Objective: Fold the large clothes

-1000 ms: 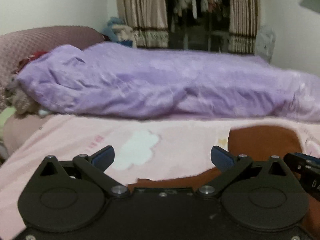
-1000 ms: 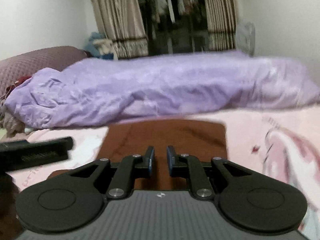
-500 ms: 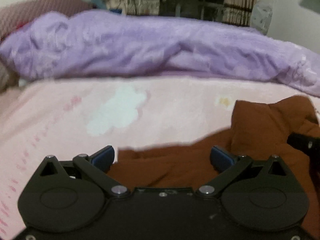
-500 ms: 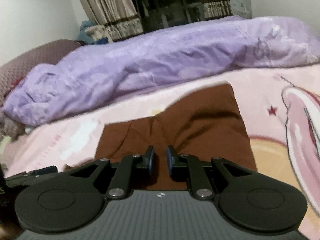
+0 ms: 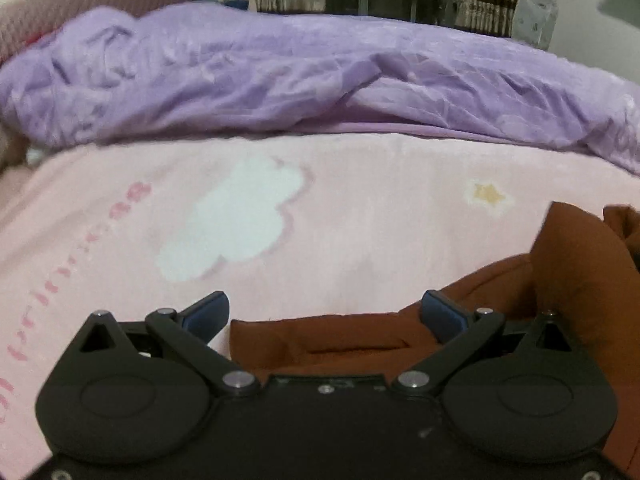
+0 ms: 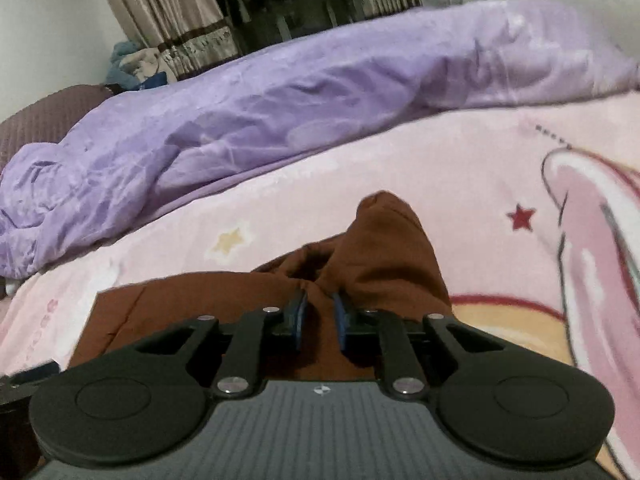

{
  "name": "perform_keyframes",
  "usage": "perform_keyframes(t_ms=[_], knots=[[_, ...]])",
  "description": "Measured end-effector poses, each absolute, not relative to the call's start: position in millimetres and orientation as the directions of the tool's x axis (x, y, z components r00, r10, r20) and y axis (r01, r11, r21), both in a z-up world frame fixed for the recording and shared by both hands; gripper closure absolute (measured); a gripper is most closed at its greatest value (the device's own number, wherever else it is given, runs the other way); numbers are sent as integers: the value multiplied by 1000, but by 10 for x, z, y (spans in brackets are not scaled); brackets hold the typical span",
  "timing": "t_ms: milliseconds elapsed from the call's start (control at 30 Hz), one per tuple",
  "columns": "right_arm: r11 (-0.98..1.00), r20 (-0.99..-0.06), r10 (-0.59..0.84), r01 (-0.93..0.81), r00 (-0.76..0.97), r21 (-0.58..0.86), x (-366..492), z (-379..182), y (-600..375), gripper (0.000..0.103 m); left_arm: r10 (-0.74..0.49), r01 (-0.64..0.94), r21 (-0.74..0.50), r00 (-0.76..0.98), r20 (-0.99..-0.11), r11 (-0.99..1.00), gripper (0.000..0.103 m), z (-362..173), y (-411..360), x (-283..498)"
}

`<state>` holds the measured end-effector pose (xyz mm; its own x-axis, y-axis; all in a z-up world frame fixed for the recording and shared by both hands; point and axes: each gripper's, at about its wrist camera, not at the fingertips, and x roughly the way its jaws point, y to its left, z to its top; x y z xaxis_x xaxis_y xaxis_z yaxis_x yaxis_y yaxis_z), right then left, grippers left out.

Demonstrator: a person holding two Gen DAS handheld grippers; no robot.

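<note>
A brown garment (image 5: 560, 280) lies crumpled on the pink bed blanket (image 5: 360, 220). My left gripper (image 5: 324, 308) is open wide, low over the garment's near left edge, and its blue pads touch nothing. In the right wrist view the brown garment (image 6: 384, 248) bunches up into a peak just past my right gripper (image 6: 319, 300). That gripper is nearly shut, with a fold of the brown cloth pinched between its blue pads. The garment's lower part is hidden under both gripper bodies.
A rumpled purple duvet (image 5: 280, 72) runs across the far side of the bed, also in the right wrist view (image 6: 280, 92). A maroon pillow (image 5: 80, 4) sits at the far left. Curtains (image 6: 172, 12) and hanging clothes stand behind the bed.
Both grippers came down and forward toward the bed. The brown garment, spread flat in the right wrist view before, has bunched into a peak. The left jaws stayed wide, the right stayed narrow.
</note>
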<state>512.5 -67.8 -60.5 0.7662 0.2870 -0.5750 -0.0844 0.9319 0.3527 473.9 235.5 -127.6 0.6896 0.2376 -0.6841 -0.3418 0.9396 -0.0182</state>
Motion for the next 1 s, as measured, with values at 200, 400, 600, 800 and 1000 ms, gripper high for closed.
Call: perform_keyframes(t_ms=[200,400,600,800,1000], knots=[[947,-606,265,-84,750,310,5170,-579,-591,85,241,-344,-16,690,-682,939,0,-1236,2339,4707],[948,-498,284,-163,820,272,4654,-14,-701,80,264,-359,-47,762,-591,932,0,-638,2362,4231],[936,-426,329,-233,843,262,3948,231,-782,80,199,-297,-114,833,-516,948,0,-108,2274,3501],[928,-502,355,-231,789,293,3757,-135,-728,80,193,-240,10,755,-626,971,0,-556,1815,3208],[946,-516,311,-206,798,251,3747,-426,-645,81,222,-277,30,694,-685,960,0,-1063,1776,3323]])
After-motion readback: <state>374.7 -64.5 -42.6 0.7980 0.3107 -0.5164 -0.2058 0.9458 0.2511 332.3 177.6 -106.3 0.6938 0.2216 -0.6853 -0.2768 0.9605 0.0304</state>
